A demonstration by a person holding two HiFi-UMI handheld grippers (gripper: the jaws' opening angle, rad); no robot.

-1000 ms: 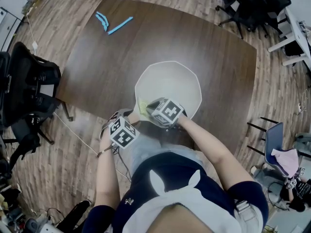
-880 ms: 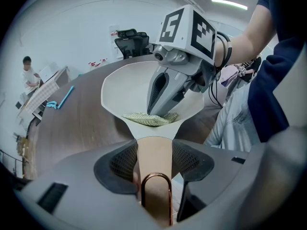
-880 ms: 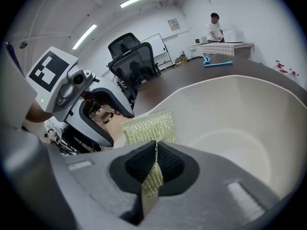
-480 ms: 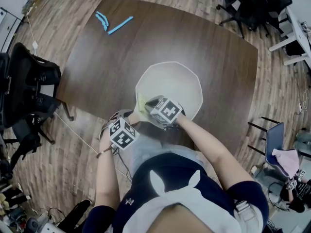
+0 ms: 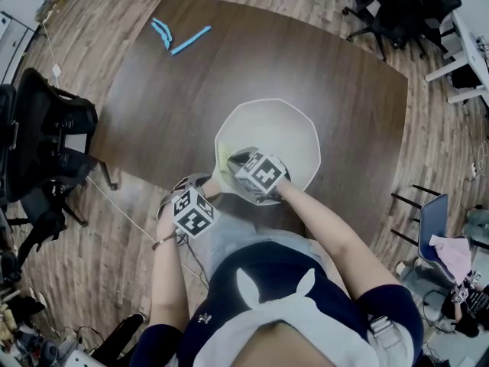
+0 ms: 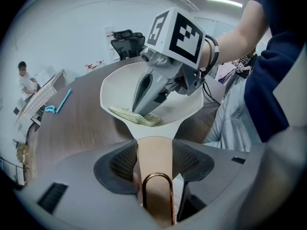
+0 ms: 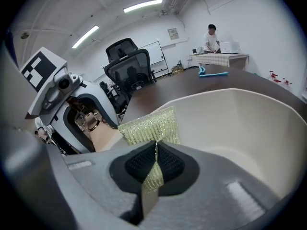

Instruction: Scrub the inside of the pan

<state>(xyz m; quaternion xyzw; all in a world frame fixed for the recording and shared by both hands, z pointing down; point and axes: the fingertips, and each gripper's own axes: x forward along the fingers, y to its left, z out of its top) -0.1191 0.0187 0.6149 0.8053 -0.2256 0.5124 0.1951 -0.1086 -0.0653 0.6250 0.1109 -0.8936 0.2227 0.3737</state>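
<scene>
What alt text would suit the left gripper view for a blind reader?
The left claw is shut on the tan handle of a white pan. Inside it, the right claw holds a yellow-green scouring pad near the handle side.

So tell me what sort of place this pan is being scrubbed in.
Most likely an office or lab meeting room, not a kitchen: a large dark wooden table, black office chairs beside it, and a whiteboard under strip ceiling lights.

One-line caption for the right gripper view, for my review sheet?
Right tongs pinch a yellow-green scrubbing pad inside the white pan, near its handle side.
</scene>
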